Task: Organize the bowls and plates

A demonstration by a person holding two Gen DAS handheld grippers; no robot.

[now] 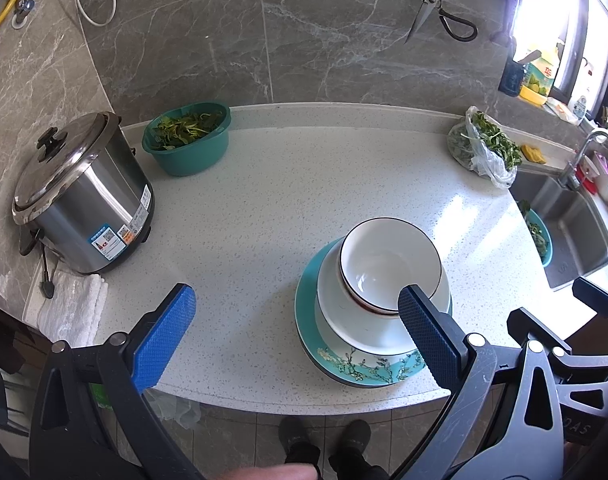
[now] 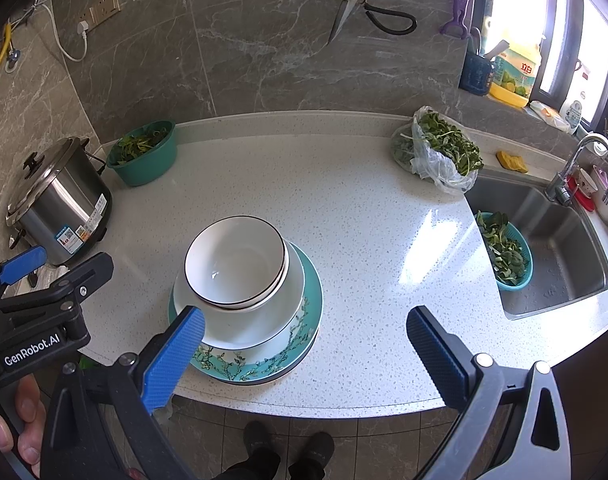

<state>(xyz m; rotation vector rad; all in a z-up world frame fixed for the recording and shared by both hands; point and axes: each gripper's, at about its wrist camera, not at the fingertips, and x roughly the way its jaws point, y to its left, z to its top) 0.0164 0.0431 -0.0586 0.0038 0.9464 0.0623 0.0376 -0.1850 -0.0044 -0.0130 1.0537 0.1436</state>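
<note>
1. Black-rimmed bowls (image 2: 235,262) nested on a white plate (image 2: 239,316), atop the teal floral plate (image 2: 263,364): largest lowest, for stability.
2. My left gripper (image 1: 295,320) and right gripper (image 2: 304,334), both wide open and empty, flank this stack.
3. Rice cooker (image 1: 83,200) well left of it.

Strong daylight pours in from the window (image 2: 516,20) at about two o'clock in both views, blown out to pure white there and throwing a bright glare patch on the speckled worktop (image 2: 436,224) towards three o'clock. The rest is evenly lit and sharp, with soft shadows under the stacked dishes (image 2: 239,280). Fisheye distortion bows the worktop edge and wall tiles, and the corners fall to black vignette.
</note>
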